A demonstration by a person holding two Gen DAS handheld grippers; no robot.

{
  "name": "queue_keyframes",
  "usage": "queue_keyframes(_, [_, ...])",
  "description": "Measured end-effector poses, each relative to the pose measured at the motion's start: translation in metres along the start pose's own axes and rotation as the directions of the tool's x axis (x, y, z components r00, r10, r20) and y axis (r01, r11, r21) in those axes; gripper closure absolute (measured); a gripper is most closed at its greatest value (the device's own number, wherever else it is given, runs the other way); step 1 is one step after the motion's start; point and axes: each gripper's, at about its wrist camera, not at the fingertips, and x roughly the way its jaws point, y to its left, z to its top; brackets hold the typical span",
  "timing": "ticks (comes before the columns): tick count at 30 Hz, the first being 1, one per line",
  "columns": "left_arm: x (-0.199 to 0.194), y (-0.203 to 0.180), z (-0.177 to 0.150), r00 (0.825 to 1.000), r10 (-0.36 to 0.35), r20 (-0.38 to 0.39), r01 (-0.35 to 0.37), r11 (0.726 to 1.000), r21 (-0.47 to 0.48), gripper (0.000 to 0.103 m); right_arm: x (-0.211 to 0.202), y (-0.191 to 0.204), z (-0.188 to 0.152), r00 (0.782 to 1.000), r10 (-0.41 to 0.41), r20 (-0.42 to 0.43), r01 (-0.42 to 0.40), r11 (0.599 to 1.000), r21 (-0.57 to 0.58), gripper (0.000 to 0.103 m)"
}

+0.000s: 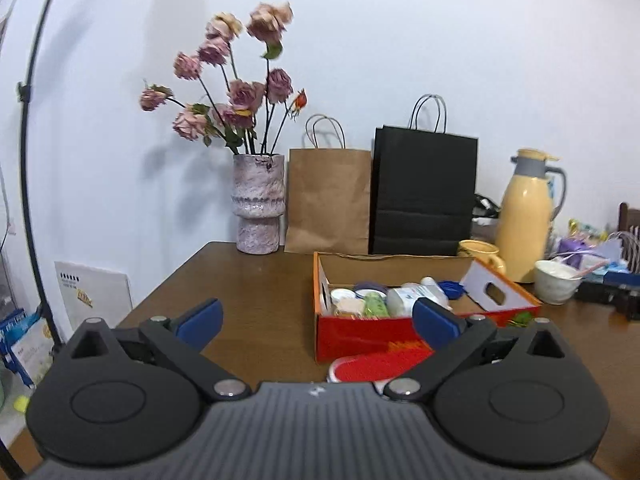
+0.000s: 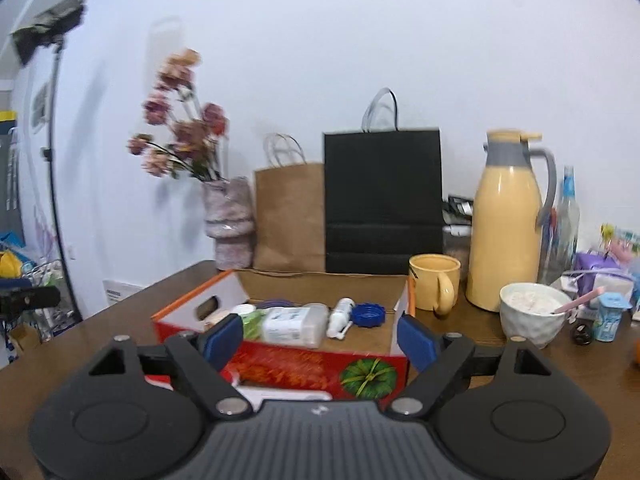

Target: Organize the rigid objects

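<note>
Both our tools wide open and empty, left tool (image 1: 318, 322), right tool (image 2: 319, 338), before the red box (image 2: 320, 364), yellow mug (image 2: 434, 286) just beyond it on our worktop (image 1: 248, 288).

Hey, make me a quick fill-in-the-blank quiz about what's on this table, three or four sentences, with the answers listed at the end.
1. The dried roses stand in a textured ____ vase.
2. Against the wall, the brown paper bag stands directly beside a ____ paper bag.
3. The blue lid lies inside the red cardboard ____.
4. The yellow mug sits directly in front of the yellow ____.

Answers: pink; black; box; thermos jug
</note>
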Motion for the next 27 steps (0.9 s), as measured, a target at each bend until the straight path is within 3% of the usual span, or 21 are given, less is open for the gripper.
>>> queue_keyframes(9, [-0.096,-0.001,-0.051,1.0,0.008,0.011,-0.007,0.997,-0.075,0.0,-0.1,0.043,-0.059,0.998,-0.015,0.062,0.015,1.0,-0.002,0.013])
queue_keyframes(15, [-0.147,-0.01,-0.069,0.996,0.02,0.085,-0.023,0.999,0.03,0.0,-0.154,0.058,-0.088,0.996,-0.021,0.085,0.022,1.0,-0.02,0.011])
queue_keyframes(18, [-0.15,-0.016,-0.072,0.995,-0.026,0.097,0.019,0.997,0.069,0.0,-0.165,0.059,-0.089,0.994,-0.022,0.105,0.024,0.999,-0.024,0.011])
queue_keyframes(23, [-0.132,-0.018,-0.075,0.998,-0.028,0.057,0.026,0.999,0.032,0.0,-0.154,0.059,-0.087,0.995,-0.039,0.09,0.041,0.999,-0.023,0.011])
queue_keyframes(26, [-0.114,-0.017,-0.076,0.999,-0.037,0.033,0.035,0.998,0.042,0.0,-0.131,0.054,-0.084,0.998,-0.038,0.051,0.039,0.999,-0.008,0.015])
queue_keyframes(27, [-0.105,-0.016,-0.074,0.998,-0.049,0.027,0.048,0.998,0.049,0.0,-0.122,0.051,-0.082,0.998,-0.047,0.042,0.047,0.999,-0.002,0.021])
